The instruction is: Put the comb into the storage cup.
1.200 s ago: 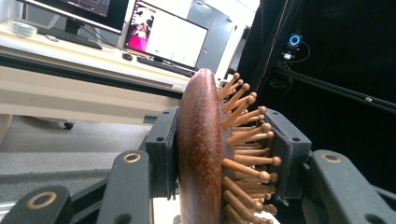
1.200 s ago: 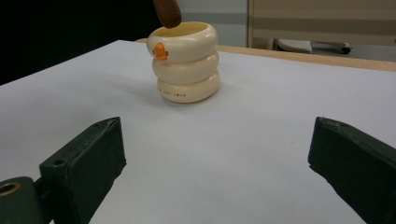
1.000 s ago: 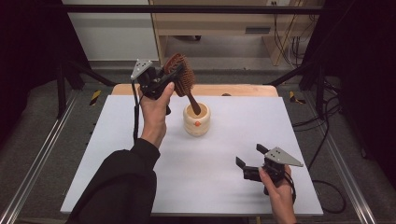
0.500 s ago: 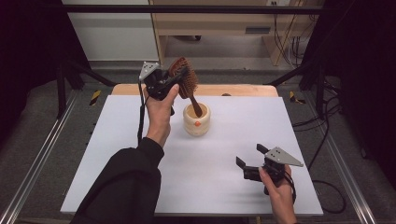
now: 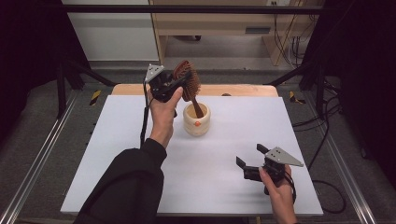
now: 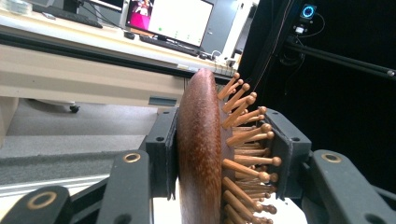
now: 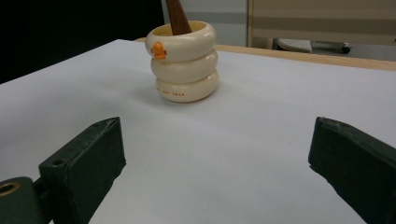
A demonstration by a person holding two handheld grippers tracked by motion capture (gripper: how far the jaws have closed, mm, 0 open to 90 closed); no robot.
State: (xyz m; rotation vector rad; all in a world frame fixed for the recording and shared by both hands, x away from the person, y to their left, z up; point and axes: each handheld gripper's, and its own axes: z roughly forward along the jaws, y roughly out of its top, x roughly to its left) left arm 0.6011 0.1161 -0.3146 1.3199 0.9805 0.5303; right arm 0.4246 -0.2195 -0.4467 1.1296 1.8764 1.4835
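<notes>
Above the cream ringed cup (image 5: 196,120), my left gripper (image 5: 169,86) clamps the wooden hairbrush (image 5: 188,81) by its head, handle end down inside the cup. I judge I should keep the handle centred and move straight, so the cup stays upright. My right gripper (image 5: 248,159) hovers wide, empty, near the table (image 5: 280,121) front.

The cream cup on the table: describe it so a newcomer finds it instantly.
On the white table, look toward the far middle, just right of the raised left hand. There stands a cream cup shaped like three stacked rings, with an orange spot on its top ring and a brown wooden hairbrush handle standing in it.
</notes>
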